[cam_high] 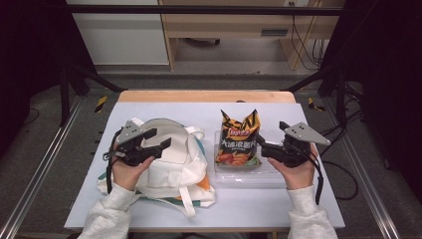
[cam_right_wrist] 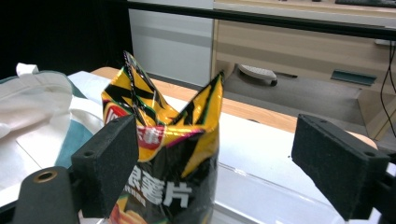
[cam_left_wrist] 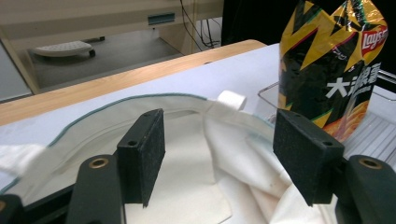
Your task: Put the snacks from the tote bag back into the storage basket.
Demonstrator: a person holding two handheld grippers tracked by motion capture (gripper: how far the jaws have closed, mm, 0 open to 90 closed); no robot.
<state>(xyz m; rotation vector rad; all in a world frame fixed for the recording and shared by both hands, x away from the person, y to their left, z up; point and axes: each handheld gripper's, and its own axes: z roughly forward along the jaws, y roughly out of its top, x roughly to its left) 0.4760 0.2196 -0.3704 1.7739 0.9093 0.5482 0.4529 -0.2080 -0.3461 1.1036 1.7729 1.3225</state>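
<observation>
A white tote bag (cam_high: 174, 159) with teal trim lies on the left half of the table. My left gripper (cam_high: 160, 138) hovers over the tote's mouth with its jaws open; in the left gripper view the tote bag (cam_left_wrist: 187, 177) spreads under the left gripper (cam_left_wrist: 219, 135) and nothing is pinched. A yellow-and-black chips bag (cam_high: 238, 139) stands upright in a clear plastic tray (cam_high: 249, 177). My right gripper (cam_high: 271, 135) is just right of the chips bag, jaws open. In the right gripper view the chips bag (cam_right_wrist: 163, 126) rises just beyond the right gripper (cam_right_wrist: 215, 154), and neither pad presses on it.
The white table (cam_high: 298, 209) ends in a wooden strip (cam_high: 204, 95) at the far edge. Metal frame rails (cam_high: 35, 169) run along both sides. The tote's loose straps (cam_high: 186, 201) trail toward the near edge.
</observation>
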